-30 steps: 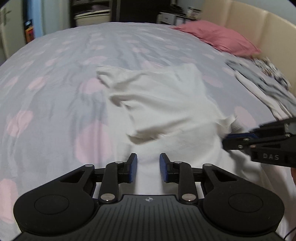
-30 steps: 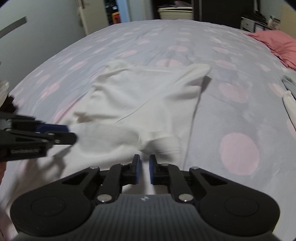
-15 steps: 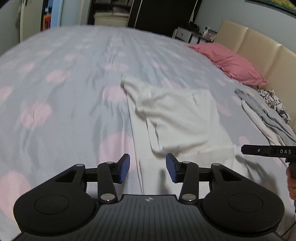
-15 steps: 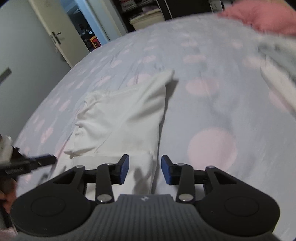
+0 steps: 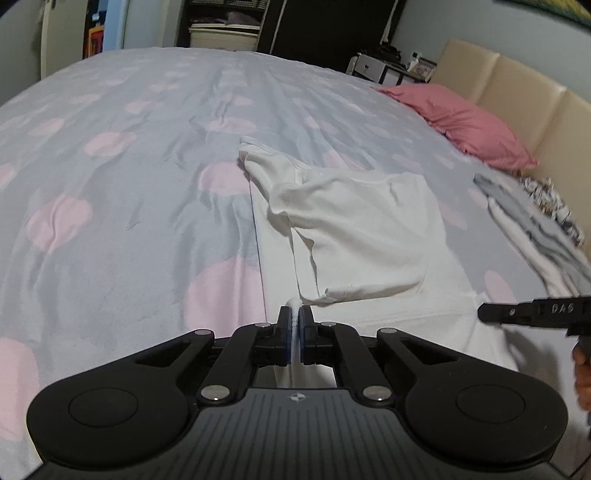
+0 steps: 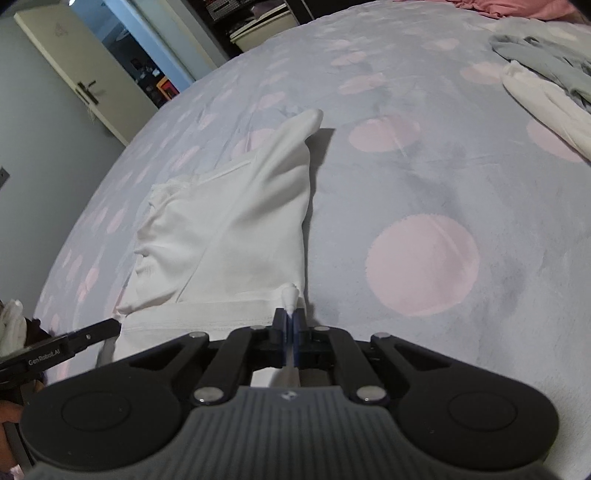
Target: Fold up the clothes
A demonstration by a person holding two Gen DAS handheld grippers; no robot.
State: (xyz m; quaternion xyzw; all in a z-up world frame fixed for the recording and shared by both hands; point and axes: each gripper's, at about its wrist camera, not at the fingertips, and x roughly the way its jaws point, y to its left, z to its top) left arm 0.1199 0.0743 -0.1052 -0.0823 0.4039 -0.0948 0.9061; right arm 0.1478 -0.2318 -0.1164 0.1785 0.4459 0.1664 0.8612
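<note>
Both grippers, left (image 5: 294,325) and right (image 6: 290,325), pinch the near hem of the white shirt (image 5: 354,236); it is soft, limp fabric, so lift evenly.

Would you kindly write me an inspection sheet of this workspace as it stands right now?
Surface: bed under a grey cover with pink dots, creased.
Job's things: white garment, partly folded, lying flat near the bed's near edge.
Clutter: pile of grey and white clothes by the headboard; pink pillow.
Grippers: left gripper shut on the garment's near edge; right gripper shut on another part of that edge.
Cables: nothing seen.
Surroundings: beige headboard, open door, dark shelving beyond the bed.
</note>
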